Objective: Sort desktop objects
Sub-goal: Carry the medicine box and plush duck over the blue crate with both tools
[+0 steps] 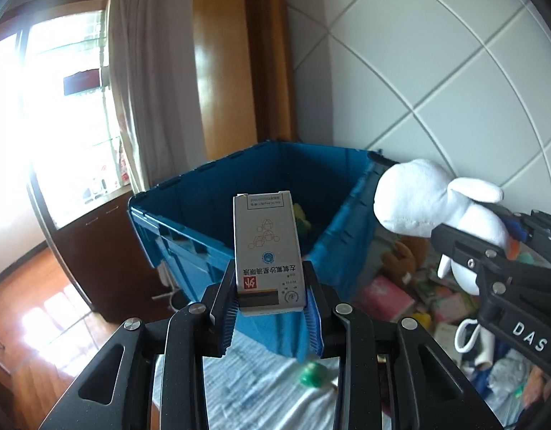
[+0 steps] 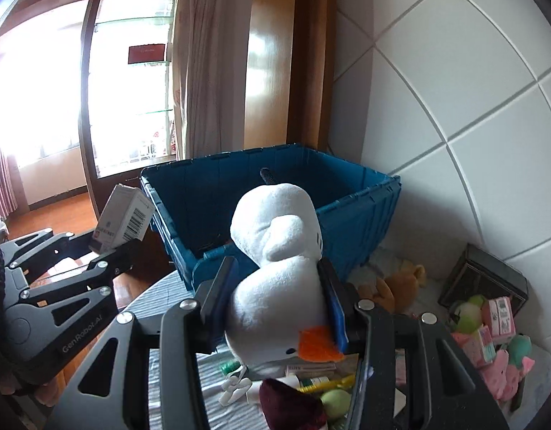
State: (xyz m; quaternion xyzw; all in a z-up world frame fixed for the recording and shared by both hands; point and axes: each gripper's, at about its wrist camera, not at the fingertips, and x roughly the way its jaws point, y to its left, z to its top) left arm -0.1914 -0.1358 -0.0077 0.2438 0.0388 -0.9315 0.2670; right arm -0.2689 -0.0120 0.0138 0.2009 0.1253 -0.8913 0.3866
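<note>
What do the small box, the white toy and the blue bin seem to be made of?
Small box: printed cardboard, slightly glossy, with folded edges. White toy: plush fabric, fuzzy and seamed, dented by the claw. Blue bin: probably rigid moulded plastic, ribbed walls.

Crate [image 1: 189, 215] blue inside and out. Box [image 1: 266, 251] grey-white, red square mark, dark print; barcode on its side in right view. Plush [image 2: 275, 272] white, orange beak patch. Gripper frames black, pads [image 1: 313, 319] blue. Tabletop cloth [image 1: 246, 387] white-striped. Wall panels [image 1: 436, 71] white.
</note>
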